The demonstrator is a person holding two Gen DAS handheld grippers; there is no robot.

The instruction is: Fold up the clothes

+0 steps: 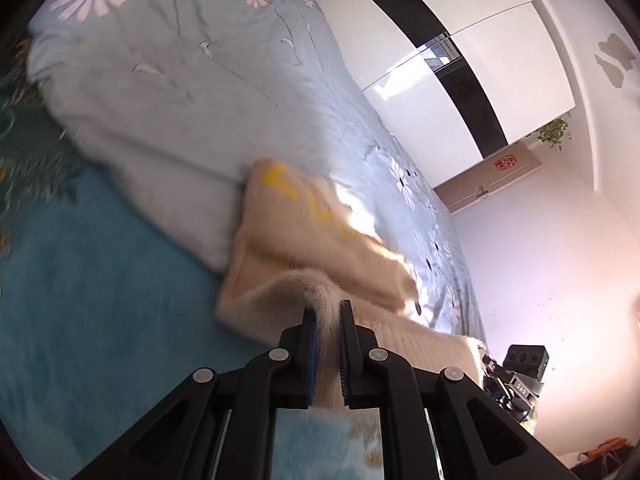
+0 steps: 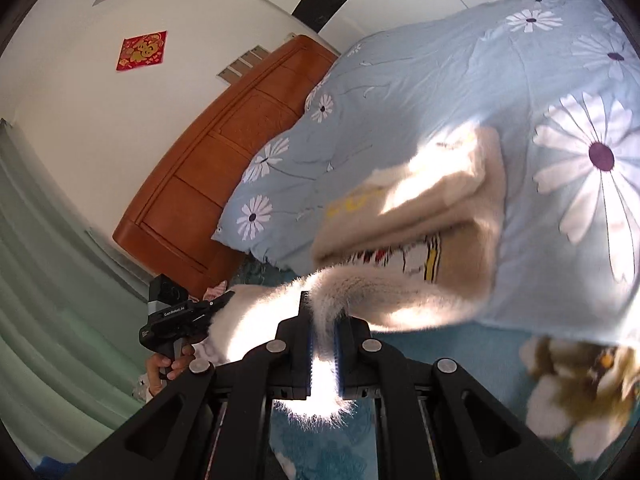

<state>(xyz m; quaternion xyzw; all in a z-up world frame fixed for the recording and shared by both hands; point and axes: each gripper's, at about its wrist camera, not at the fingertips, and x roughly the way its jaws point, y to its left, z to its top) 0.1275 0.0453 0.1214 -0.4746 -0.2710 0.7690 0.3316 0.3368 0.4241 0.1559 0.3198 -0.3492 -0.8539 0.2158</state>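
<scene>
A fluffy cream sweater (image 1: 304,232) with yellow lettering lies partly folded on the bed, against the light blue daisy duvet (image 1: 200,80). My left gripper (image 1: 326,312) is shut on its near hem, which runs between the blue pads. In the right wrist view the same sweater (image 2: 420,208) shows a printed patch under its folded top layer. My right gripper (image 2: 323,304) is shut on another part of the hem. The left gripper (image 2: 180,320) also appears there, at the left, clamped on the sweater's edge. The right gripper's body (image 1: 516,376) shows low right in the left wrist view.
A teal bedsheet (image 1: 100,280) with flower print covers the mattress below the sweater. A wooden headboard (image 2: 224,152) stands behind the duvet. White wardrobe doors (image 1: 460,60) and a wall line the far side. A green curtain (image 2: 48,280) hangs at the left.
</scene>
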